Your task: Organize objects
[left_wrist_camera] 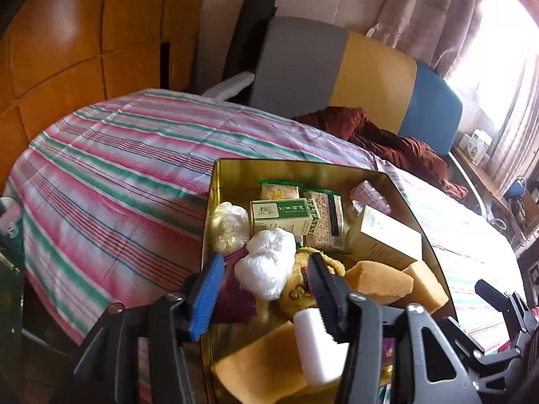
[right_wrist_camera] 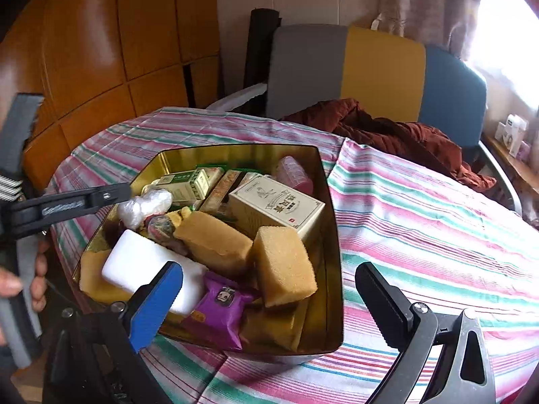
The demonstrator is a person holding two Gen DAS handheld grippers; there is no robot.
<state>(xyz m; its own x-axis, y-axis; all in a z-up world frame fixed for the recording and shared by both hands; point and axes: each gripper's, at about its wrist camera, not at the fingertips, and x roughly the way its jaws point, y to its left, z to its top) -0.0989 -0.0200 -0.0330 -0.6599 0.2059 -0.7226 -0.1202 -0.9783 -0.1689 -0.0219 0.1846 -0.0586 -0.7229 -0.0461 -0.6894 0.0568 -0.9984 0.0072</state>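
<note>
The bench (right_wrist_camera: 421,222) is covered with a striped cloth in pink, green and white, and most of it is bare. A dark red garment (right_wrist_camera: 397,134) lies at its far side, in front of a chair with a grey, yellow and blue back (right_wrist_camera: 380,70). On the near part stands the golden tin (right_wrist_camera: 331,232), open on top and already quite full, so I judge that the organizing is nearly done. Inside it I see a cream carton (right_wrist_camera: 279,208), a green and white tea box (left_wrist_camera: 279,217), several yellow sponges (right_wrist_camera: 284,266), a white block (right_wrist_camera: 141,266), a purple snack packet (right_wrist_camera: 222,306) and a crumpled white plastic bag (left_wrist_camera: 266,262). No loose thing shows on the cloth outside the tin. The left claw (left_wrist_camera: 266,289) hangs over the near left part of the tin, its jaws partly apart with the plastic bag just ahead between them, not pressed. The right claw (right_wrist_camera: 269,303) is wide and holds nothing, at the near edge of the tin. What is left seems only to withdraw, or perhaps to close the tin; no lid is visible.
</note>
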